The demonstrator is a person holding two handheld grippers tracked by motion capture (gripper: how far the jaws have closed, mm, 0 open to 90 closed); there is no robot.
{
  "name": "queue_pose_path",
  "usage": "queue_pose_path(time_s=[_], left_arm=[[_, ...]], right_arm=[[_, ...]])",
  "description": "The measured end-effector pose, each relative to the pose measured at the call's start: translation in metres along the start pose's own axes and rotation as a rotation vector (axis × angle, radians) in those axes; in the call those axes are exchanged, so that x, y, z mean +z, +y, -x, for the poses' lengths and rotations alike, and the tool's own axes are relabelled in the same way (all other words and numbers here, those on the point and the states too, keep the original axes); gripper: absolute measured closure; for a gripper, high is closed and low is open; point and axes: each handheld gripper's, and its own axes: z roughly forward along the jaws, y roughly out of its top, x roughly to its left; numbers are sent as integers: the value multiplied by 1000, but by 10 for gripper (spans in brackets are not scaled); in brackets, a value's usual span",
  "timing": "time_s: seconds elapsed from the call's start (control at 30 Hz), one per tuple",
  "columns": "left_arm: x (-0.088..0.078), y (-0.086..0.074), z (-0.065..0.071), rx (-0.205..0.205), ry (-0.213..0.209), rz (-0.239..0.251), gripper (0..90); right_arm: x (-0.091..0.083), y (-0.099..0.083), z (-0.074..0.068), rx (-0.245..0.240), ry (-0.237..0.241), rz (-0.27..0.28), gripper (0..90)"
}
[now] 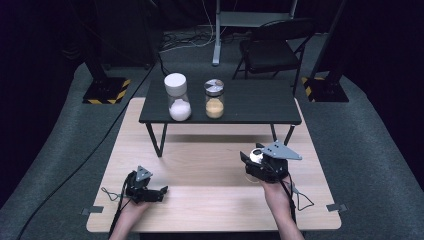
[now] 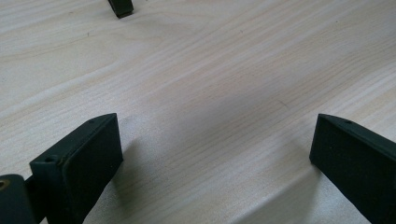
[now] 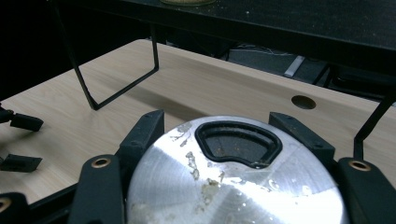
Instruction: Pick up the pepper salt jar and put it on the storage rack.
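The right claw (image 1: pixel 256 159) is clamped on a round metal shaker lid (image 3: pixel 233 177), its two black jaws pressing the lid's rim from either side; the lid has a curved pouring slot and carries some crusted residue on its brushed top. It sits in the claw above the wooden worktop (image 1: pixel 200 170), on the right side, in front of the low black stand (image 1: pixel 250 107). The left claw (image 1: pixel 155 192) rests on the worktop at the left with its jaws spread wide and nothing between them. On the stand are two glass jars: one with a white cap (image 1: pixel 177 97), roughly a third full of white grains, and one with a metal lid (image 1: pixel 214 99), holding a tan powder at about the same level. The step in hand looks like carrying the gripped lid, and doing it well probably means keeping the lid level so loose residue does not scatter, holding the grip square on the rim since the smooth metal could slip, and steering clear of the stand's thin leg (image 3: pixel 93 88) and front edge while moving; the idle left claw seems best kept still and out of the path
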Motion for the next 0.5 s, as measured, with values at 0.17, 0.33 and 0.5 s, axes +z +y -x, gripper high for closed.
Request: queue_pose_path(time_s=[0.17,0.33,0.5], left_arm=[[0,0,0,0,0,0,22],[0,0,0,0,0,0,22],[0,0,0,-1,0,1,22]], right_arm=[[0,9,0,-5,2,3,370],[0,17,-1,-11,3,5,370],[1,24,-1,-19,0,6,370]])
